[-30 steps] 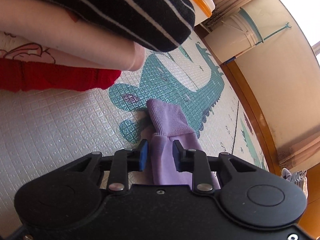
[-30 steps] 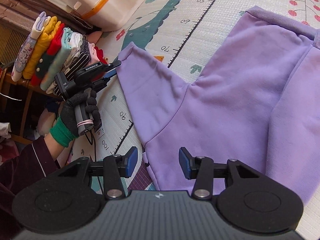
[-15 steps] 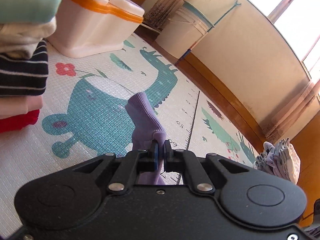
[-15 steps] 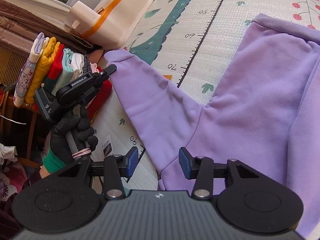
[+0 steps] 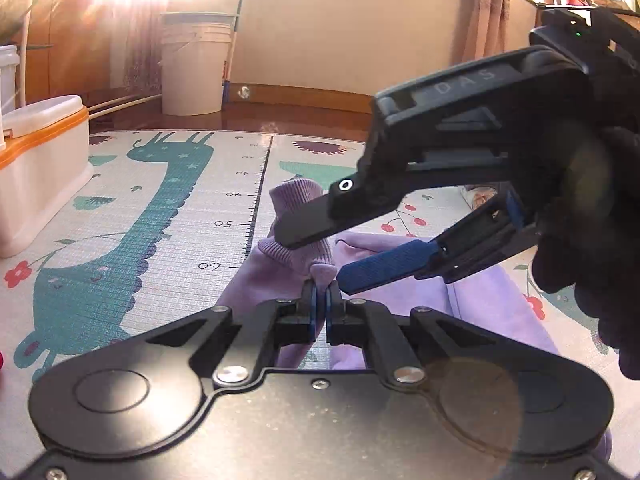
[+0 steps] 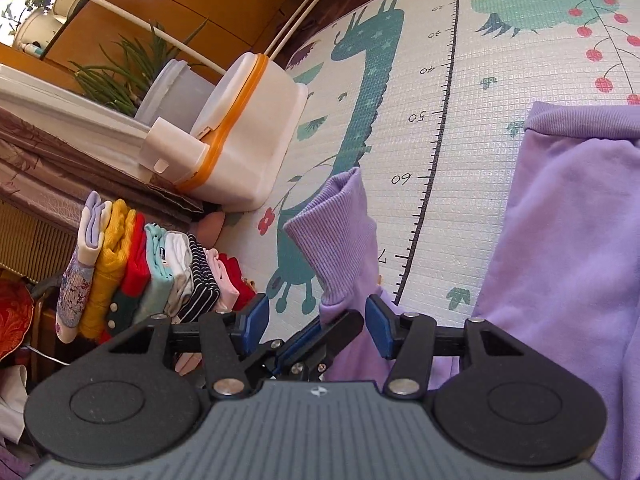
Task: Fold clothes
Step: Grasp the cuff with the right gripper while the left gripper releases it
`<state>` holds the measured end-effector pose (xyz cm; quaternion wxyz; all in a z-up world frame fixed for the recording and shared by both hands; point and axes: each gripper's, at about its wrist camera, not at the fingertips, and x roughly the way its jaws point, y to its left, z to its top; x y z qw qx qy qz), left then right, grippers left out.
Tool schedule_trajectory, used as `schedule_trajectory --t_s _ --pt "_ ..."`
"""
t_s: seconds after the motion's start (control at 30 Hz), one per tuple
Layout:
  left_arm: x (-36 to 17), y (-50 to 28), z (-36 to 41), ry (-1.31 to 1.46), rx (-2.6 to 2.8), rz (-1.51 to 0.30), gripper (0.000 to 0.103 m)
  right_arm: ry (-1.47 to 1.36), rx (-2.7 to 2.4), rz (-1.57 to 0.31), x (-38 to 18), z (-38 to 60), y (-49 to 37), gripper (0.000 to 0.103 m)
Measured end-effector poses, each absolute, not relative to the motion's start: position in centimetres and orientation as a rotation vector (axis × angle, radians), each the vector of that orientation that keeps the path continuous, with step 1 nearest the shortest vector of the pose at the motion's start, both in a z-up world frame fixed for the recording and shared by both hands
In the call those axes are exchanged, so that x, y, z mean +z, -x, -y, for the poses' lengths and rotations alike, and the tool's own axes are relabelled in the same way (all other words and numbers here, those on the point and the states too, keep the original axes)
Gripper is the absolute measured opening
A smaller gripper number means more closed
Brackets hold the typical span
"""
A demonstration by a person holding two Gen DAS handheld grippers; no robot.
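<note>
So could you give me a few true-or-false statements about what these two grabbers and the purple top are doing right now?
1. The left gripper is clamped on the purple sweatshirt's sleeve. True.
2. The right gripper is clamped on the sleeve as well. False: its jaws stand open, with the cuff ahead between them.
3. The storage box has an orange band. True.
4. The folded clothes are stacked on the sweatshirt. False: they sit apart, left of it.
5. The bucket lies tipped over. False: it stands upright.
</note>
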<state>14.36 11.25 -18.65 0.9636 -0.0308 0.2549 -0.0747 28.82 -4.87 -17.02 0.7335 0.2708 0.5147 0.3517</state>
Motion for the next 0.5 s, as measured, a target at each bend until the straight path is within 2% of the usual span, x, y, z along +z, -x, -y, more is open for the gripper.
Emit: schedule_trajectory --t_s 0.1,0.23,0.33,0.47,0.5 --pt "-19.0 -14.1 -9.0 -0.025 -0.192 -0.506 0.000 -0.613 0.722 -1.158 -18.1 5.8 -29.1 0.052" --pt "-19.4 -13.7 -6.1 -0.141 -0.245 -0.491 0.000 -0.611 0.661 -1.185 -19.5 7.0 -28.9 0.026" --pt "-19.6 -13.4 -4.7 -0.199 -0.271 -0.475 0.000 -0.607 0.643 -1.173 -19.8 8.0 -28.7 0.012" --pt "-19.2 -12.6 -4.8 -0.194 -0.316 -0.460 0.004 -0.583 0.653 -1.138 -19.1 9.4 -28.4 0.010" --pt "-19.0 -12.2 -5.0 -0.184 -0.331 -0.455 0.015 -0.582 0.654 -1.127 -18.8 9.8 -28.4 0.010"
